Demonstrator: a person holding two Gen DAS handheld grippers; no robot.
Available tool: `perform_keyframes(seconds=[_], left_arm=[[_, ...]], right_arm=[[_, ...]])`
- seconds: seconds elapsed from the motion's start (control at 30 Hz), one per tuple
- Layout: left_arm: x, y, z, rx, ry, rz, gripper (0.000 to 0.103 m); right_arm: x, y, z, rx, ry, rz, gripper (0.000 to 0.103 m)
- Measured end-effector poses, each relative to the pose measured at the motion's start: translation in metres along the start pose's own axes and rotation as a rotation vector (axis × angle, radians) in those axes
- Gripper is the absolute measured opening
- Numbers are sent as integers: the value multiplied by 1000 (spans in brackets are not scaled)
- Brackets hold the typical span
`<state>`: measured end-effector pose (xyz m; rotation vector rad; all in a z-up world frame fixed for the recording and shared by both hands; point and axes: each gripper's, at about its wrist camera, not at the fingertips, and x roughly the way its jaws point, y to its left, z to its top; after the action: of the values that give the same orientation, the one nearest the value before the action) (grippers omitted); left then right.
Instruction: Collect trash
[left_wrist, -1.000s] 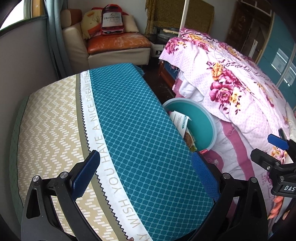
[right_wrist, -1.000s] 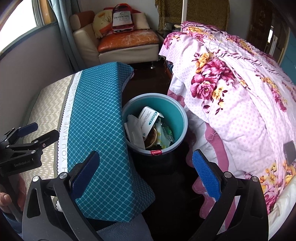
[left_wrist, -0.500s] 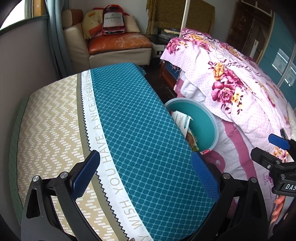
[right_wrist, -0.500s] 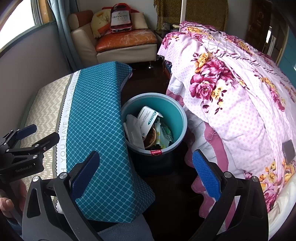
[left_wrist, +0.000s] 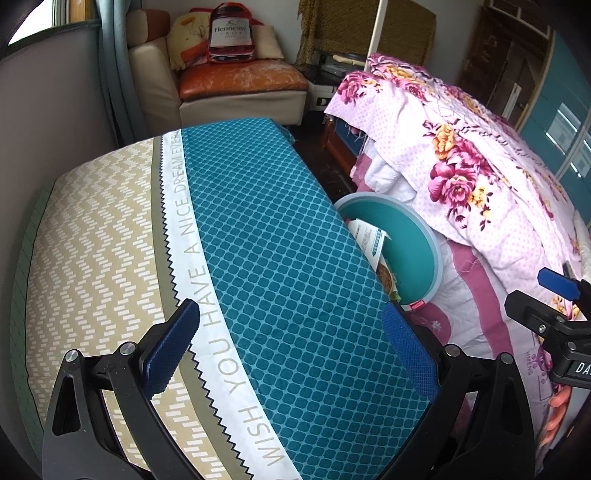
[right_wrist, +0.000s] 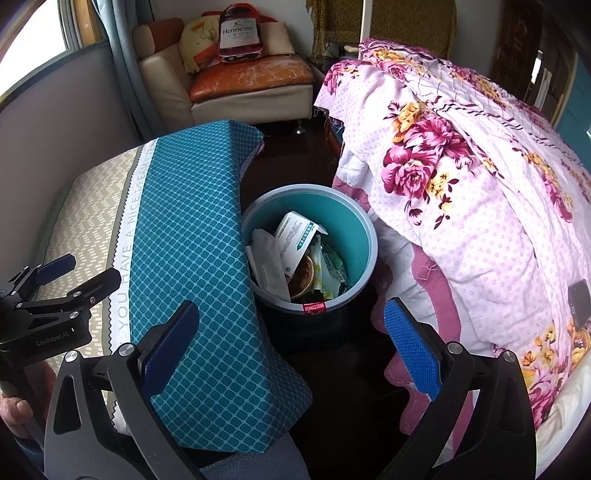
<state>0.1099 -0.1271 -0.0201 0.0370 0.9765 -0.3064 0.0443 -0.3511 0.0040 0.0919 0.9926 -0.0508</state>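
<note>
A teal trash bin (right_wrist: 364, 236) stands on the dark floor between the table and the bed. It holds a white medicine box (right_wrist: 297, 238), crumpled paper, a brown bowl and wrappers. In the left wrist view the bin (left_wrist: 413, 240) is partly hidden behind the table edge. My right gripper (right_wrist: 291, 336) is open and empty, above and in front of the bin. My left gripper (left_wrist: 291, 339) is open and empty above the teal tablecloth (left_wrist: 280, 258). It also shows at the left of the right wrist view (right_wrist: 70, 277).
The table's cloth (right_wrist: 192, 258) is teal and beige with white lettering. A bed with a pink floral quilt (right_wrist: 461, 177) fills the right. A cream armchair (right_wrist: 243, 77) with a red bag stands at the back. A dark phone (right_wrist: 580, 299) lies on the quilt.
Both grippers have drifted slightly; the views shift a little. Both stay open and empty.
</note>
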Motion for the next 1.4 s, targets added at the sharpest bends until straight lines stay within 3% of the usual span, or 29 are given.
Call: perform_keyframes(seconds=[0.4,1.4], left_arm=[[5,6,-1,2,-35,19,99],[7,17,-1,-21,-37,43,99]], right_arm=[[15,-3,4,21,14,-13,96],[21,6,3,0,40,-26,96]])
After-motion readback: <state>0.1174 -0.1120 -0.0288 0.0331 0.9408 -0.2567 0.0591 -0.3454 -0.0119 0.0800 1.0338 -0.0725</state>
